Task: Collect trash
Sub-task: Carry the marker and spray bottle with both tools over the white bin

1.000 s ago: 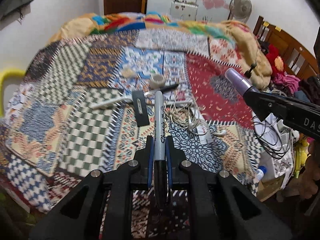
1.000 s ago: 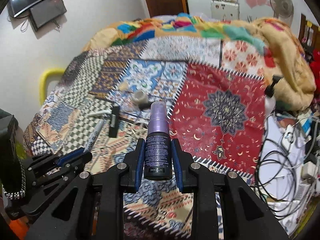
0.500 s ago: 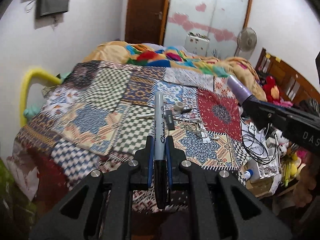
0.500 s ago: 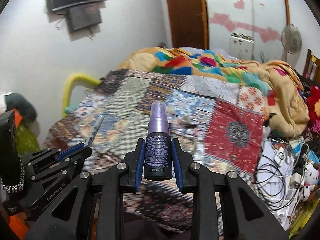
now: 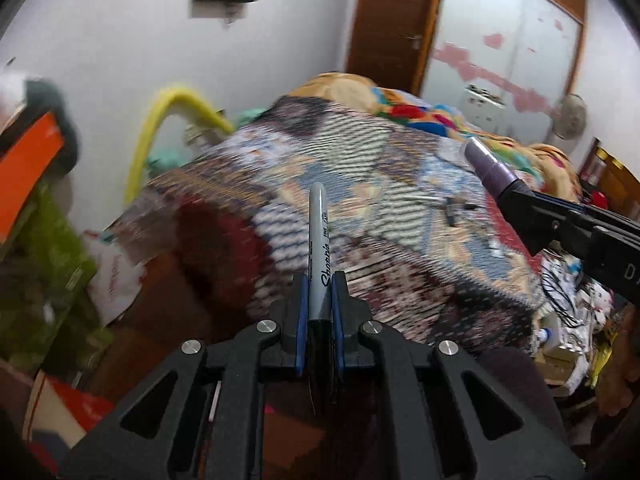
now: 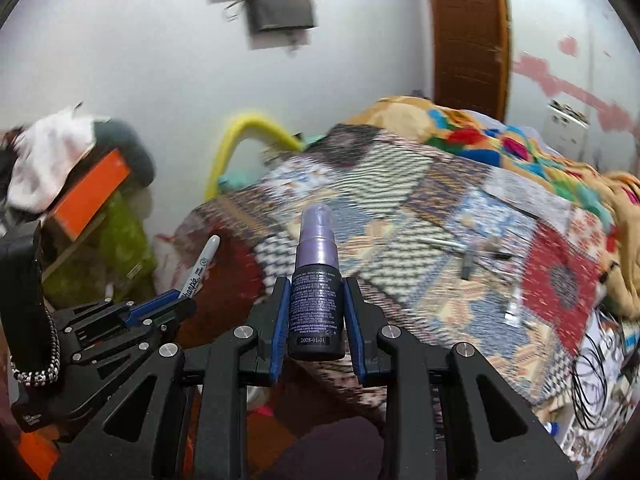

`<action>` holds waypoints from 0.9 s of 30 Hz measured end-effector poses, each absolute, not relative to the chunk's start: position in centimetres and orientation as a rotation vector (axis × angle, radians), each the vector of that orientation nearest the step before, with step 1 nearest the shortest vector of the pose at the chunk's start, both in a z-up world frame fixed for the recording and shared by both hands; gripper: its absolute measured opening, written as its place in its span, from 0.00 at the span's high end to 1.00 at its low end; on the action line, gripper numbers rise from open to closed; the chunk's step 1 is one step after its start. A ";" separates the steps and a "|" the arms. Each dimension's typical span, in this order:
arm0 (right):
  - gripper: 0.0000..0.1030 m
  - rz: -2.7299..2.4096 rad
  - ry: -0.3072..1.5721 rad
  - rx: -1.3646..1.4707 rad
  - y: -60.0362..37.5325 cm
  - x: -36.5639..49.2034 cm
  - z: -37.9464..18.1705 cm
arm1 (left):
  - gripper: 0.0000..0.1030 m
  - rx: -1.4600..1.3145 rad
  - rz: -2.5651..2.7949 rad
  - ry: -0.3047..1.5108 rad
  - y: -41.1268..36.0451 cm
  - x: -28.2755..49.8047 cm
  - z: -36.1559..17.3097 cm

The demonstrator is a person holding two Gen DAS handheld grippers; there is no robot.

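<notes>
Patchwork bedding [image 5: 400,184] covers the bed ahead, blurred, with small clutter [image 6: 468,258] lying on it well apart from both tools. I judge I'm carrying two pickups toward a bin I can't see; next I need to find it and let go over it. My right gripper [image 6: 318,312] is clenched on a purple spray bottle [image 6: 317,276], nozzle pointing away along the fingers. My left gripper [image 5: 320,304] clamps a grey marker [image 5: 319,240], long axis straight ahead, tip forward.
</notes>
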State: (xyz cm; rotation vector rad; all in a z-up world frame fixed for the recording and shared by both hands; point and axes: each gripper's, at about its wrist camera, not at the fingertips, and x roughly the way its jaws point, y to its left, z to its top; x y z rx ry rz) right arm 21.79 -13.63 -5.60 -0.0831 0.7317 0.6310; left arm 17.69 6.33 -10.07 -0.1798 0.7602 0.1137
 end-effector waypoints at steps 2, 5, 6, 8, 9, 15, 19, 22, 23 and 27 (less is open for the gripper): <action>0.77 0.670 0.739 -0.099 -12.0 21.3 -5.9 | 0.90 -0.198 0.165 0.768 8.3 16.3 -10.5; 0.77 0.728 0.752 -0.131 -9.1 20.5 -6.8 | 0.90 -0.222 0.231 0.784 10.9 14.7 -11.3; 0.77 0.743 0.758 -0.138 -8.1 20.1 -6.9 | 0.90 -0.230 0.249 0.789 11.6 14.3 -11.6; 0.77 0.782 0.776 -0.159 -6.2 19.8 -7.7 | 0.90 -0.254 0.286 0.804 13.3 13.5 -12.4; 0.77 0.798 0.785 -0.170 -5.2 19.6 -8.2 | 0.90 -0.265 0.300 0.813 13.9 13.3 -12.9; 0.77 0.866 0.849 -0.247 -0.2 18.9 -11.2 | 0.90 -0.311 0.376 0.884 17.5 11.8 -16.5; 0.77 0.908 0.933 -0.294 2.9 19.1 -14.3 | 0.90 -0.343 0.404 0.953 19.3 11.9 -19.6; 0.77 0.932 1.008 -0.319 4.9 19.5 -16.8 | 0.90 -0.383 0.410 1.011 20.7 12.4 -22.4; 0.77 0.937 1.029 -0.322 5.4 19.6 -17.4 | 0.90 -0.391 0.412 1.026 21.0 12.5 -23.1; 0.77 0.950 1.139 -0.356 7.7 20.5 -21.1 | 0.90 -0.432 0.411 1.103 22.2 13.5 -26.7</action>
